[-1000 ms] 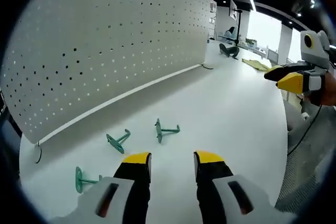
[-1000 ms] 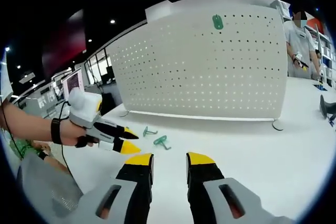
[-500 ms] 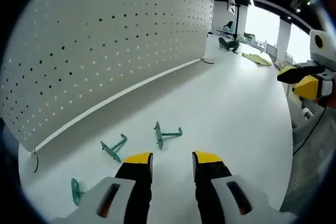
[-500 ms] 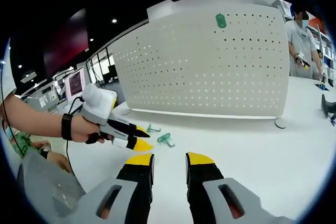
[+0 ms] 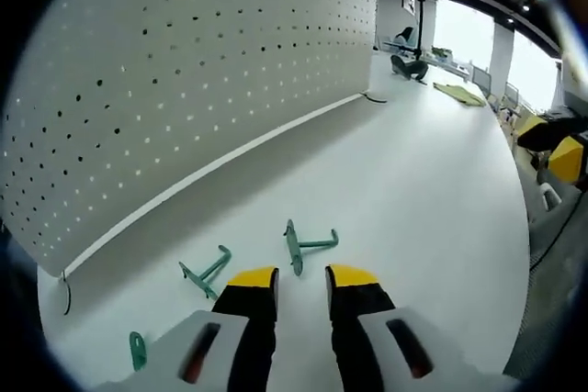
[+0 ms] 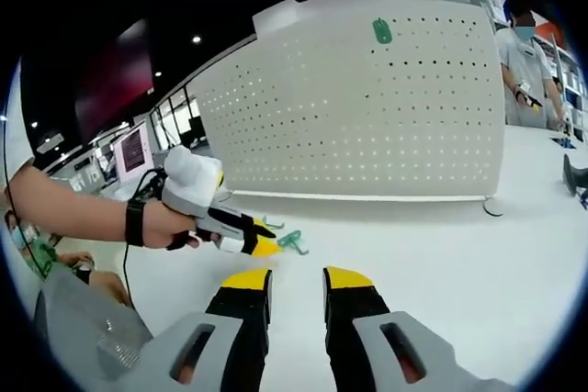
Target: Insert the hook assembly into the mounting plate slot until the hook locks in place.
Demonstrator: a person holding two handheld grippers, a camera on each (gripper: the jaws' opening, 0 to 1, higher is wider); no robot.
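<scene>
Three green hooks lie on the white table in the left gripper view: one (image 5: 308,245) just beyond my left gripper (image 5: 302,277), a second (image 5: 207,271) to its left, a third (image 5: 138,351) at the lower left. The left gripper's yellow-tipped jaws are open with nothing between them. The white perforated mounting plate (image 5: 184,89) stands upright behind the hooks. In the right gripper view a green hook (image 6: 380,30) hangs high on the plate (image 6: 367,126). The left gripper (image 6: 265,238), held by a hand, hovers by the table hooks (image 6: 292,241). My right gripper (image 6: 296,279) is open and empty.
The right gripper (image 5: 551,146) shows at the far right edge of the left gripper view. A person (image 6: 524,52) stands beyond the plate's right end. Screens and desks (image 6: 129,149) line the room at the left. Open white tabletop (image 5: 413,199) stretches right of the hooks.
The left gripper has moved in toward the hooks on the table, and its jaws have narrowed a little. The right gripper has stayed roughly where it was.
</scene>
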